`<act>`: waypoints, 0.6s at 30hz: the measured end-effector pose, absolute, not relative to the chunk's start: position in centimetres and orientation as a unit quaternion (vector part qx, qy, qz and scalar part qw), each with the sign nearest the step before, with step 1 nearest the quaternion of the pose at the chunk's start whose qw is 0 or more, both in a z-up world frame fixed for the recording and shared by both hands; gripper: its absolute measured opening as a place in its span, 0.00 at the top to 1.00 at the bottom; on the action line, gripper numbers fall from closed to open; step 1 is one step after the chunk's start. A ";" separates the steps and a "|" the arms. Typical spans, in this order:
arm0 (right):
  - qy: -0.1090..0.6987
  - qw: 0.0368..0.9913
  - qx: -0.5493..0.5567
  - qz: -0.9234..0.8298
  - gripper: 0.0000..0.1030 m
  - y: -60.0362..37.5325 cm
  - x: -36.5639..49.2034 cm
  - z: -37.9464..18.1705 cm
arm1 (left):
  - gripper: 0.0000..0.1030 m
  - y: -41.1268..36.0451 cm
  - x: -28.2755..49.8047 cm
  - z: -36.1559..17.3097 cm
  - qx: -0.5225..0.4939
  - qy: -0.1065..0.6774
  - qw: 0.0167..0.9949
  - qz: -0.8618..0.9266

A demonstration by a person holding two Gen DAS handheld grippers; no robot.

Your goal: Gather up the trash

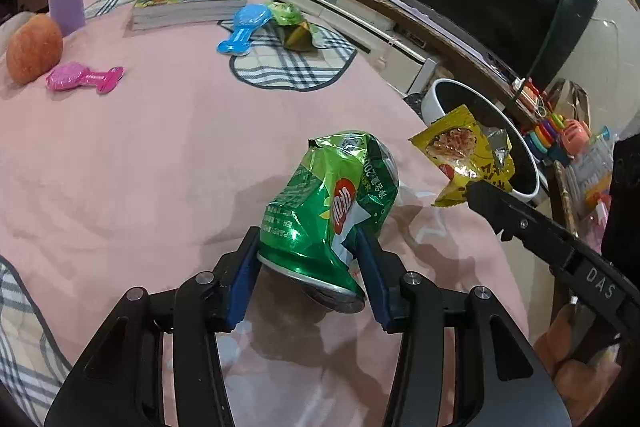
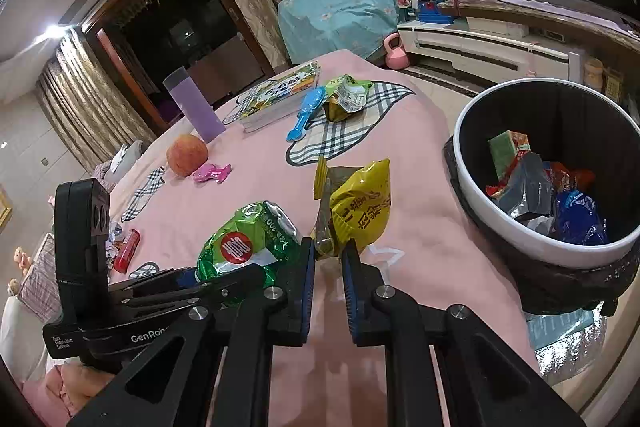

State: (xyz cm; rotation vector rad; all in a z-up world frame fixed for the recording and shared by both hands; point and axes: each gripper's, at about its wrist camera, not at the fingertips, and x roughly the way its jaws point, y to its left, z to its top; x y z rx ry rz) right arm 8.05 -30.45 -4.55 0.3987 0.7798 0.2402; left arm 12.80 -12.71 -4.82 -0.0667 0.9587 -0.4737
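Left claw (image 1: 308, 267) clamps the crushed green can (image 1: 332, 203) between its blue pads, just above the pink bed (image 1: 120, 147). Right claw (image 2: 328, 259) pinches the yellow wrapper (image 2: 360, 211), near the bin (image 2: 500, 227).

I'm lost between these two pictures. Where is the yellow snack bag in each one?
Left wrist view: the yellow snack bag is at right of centre, pinched by the right gripper, in front of the bin.
Right wrist view: it is at the centre, held up between the right gripper's fingers.
Shared landmark: the crushed green can, to the bag's left in both.
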 end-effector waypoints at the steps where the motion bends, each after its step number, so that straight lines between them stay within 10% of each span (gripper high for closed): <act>1: 0.376 0.899 0.192 0.115 0.87 -30.5 8.0 -4.5 | 0.55 -12.8 12.7 -4.7 -0.030 0.455 0.861 -0.226; 18: 0.343 0.915 0.197 0.081 0.87 -34.6 6.5 -2.1 | 0.56 -17.5 12.8 -1.1 -0.002 0.417 0.870 -0.264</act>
